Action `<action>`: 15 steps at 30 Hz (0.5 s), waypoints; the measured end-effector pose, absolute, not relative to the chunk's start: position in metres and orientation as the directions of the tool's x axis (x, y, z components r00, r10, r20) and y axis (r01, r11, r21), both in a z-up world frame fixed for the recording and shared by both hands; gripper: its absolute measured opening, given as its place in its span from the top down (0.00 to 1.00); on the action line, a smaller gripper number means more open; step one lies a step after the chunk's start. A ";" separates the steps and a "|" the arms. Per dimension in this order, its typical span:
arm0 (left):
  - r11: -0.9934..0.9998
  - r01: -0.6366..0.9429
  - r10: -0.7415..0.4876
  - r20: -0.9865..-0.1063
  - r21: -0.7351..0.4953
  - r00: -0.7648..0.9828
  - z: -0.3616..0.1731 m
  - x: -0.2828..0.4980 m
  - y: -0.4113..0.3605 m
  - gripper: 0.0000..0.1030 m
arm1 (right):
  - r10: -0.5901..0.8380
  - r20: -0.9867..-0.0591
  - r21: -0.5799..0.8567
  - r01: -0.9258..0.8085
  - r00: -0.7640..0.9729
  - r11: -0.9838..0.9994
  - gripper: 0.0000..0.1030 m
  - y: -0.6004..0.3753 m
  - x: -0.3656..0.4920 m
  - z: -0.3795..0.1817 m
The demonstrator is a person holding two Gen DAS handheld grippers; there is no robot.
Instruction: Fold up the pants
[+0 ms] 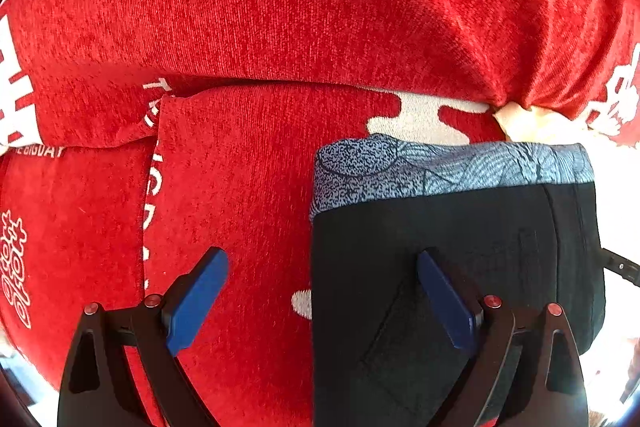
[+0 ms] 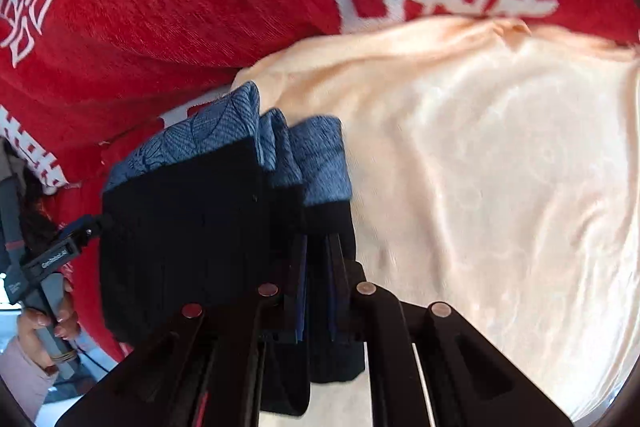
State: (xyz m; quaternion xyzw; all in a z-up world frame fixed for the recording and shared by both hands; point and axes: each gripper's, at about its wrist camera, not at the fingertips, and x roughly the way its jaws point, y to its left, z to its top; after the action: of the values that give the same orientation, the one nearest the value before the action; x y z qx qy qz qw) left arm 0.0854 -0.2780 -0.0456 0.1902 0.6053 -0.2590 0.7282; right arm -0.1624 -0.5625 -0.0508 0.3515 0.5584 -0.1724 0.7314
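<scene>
The folded black pants with a blue patterned waistband (image 1: pixel 452 267) lie on the red plush cover with white lettering (image 1: pixel 248 27), beside a cream satin cloth (image 2: pixel 500 155). The left gripper (image 1: pixel 322 301) hovers wide open, empty. The right gripper (image 2: pixel 316 291) is clamped on the pants' edge.

Black pants (image 1: pixel 452 267) with a blue-grey waistband (image 1: pixel 448 171) — speckled in one part, fine leaf lines in another. Red blanket (image 1: pixel 280 7) underneath, with white characters and letters. Cream, slightly peach satin cloth (image 2: pixel 500 167) — plain and shiny. Blue pads (image 1: pixel 196 303) on black gripper arms, with small red rivets.
</scene>
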 end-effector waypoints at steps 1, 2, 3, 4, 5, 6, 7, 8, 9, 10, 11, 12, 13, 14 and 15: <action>0.793 0.609 -0.140 -0.981 -0.031 0.133 -0.044 0.085 -0.276 0.06 | 0.136 -0.941 0.314 0.654 0.310 0.688 0.90 -0.564 -0.168 -0.050; 0.794 0.607 -0.137 -0.982 -0.030 0.131 -0.043 0.085 -0.274 0.06 | 0.134 -0.944 0.309 0.669 0.301 0.676 0.86 -0.566 -0.175 -0.049; 0.797 0.603 -0.136 -0.983 -0.033 0.126 -0.041 0.085 -0.271 0.06 | 0.140 -0.944 0.313 0.679 0.298 0.664 0.82 -0.569 -0.182 -0.048; 0.801 0.597 -0.136 -0.984 -0.041 0.115 -0.041 0.086 -0.268 0.06 | 0.149 -0.943 0.320 0.693 0.296 0.646 0.80 -0.572 -0.190 -0.049; 0.803 0.594 -0.139 -0.985 -0.050 0.104 -0.041 0.086 -0.266 0.06 | 0.156 -0.943 0.325 0.703 0.295 0.633 0.78 -0.574 -0.195 -0.049; 0.804 0.592 -0.142 -0.985 -0.058 0.095 -0.041 0.085 -0.264 0.06 | 0.165 -0.941 0.332 0.714 0.296 0.617 0.75 -0.575 -0.202 -0.050; 0.802 0.593 -0.146 -0.986 -0.070 0.081 -0.041 0.085 -0.261 0.06 | 0.169 -0.940 0.337 0.720 0.298 0.606 0.74 -0.577 -0.207 -0.050; 0.799 0.596 -0.148 -0.986 -0.076 0.072 -0.042 0.084 -0.260 0.06 | 0.171 -0.939 0.338 0.725 0.297 0.600 0.70 -0.578 -0.210 -0.050; 0.796 0.600 -0.149 -0.987 -0.080 0.065 -0.042 0.083 -0.259 0.06 | 0.173 -0.939 0.339 0.728 0.295 0.596 0.65 -0.579 -0.213 -0.050; 0.793 0.604 -0.151 -0.987 -0.085 0.060 -0.042 0.083 -0.259 0.06 | 0.174 -0.939 0.340 0.730 0.296 0.593 0.62 -0.580 -0.215 -0.050; 0.788 0.608 -0.159 -0.986 -0.097 0.049 -0.041 0.082 -0.258 0.06 | 0.176 -0.937 0.346 0.729 0.301 0.591 0.58 -0.581 -0.218 -0.048; 0.785 0.610 -0.166 -0.985 -0.109 0.038 -0.042 0.082 -0.257 0.06 | 0.177 -0.936 0.348 0.728 0.304 0.590 0.54 -0.581 -0.219 -0.048; 0.781 0.611 -0.176 -0.984 -0.125 0.024 -0.042 0.082 -0.256 0.06 | 0.178 -0.934 0.352 0.725 0.308 0.591 0.51 -0.581 -0.221 -0.046; 0.776 0.611 -0.195 -0.981 -0.157 -0.004 -0.042 0.082 -0.255 0.06 | 0.184 -0.930 0.363 0.720 0.317 0.592 0.45 -0.582 -0.223 -0.044; 0.769 0.609 -0.218 -0.975 -0.196 -0.039 -0.043 0.081 -0.254 0.06 | 0.195 -0.924 0.379 0.712 0.330 0.591 0.40 -0.581 -0.220 -0.044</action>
State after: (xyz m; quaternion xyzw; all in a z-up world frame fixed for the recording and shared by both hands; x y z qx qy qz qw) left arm 0.0815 -0.2538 -0.0433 0.1496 0.6528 -0.3055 0.6769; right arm -0.2201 -0.5806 -0.0441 0.4131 0.5487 -0.1838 0.7033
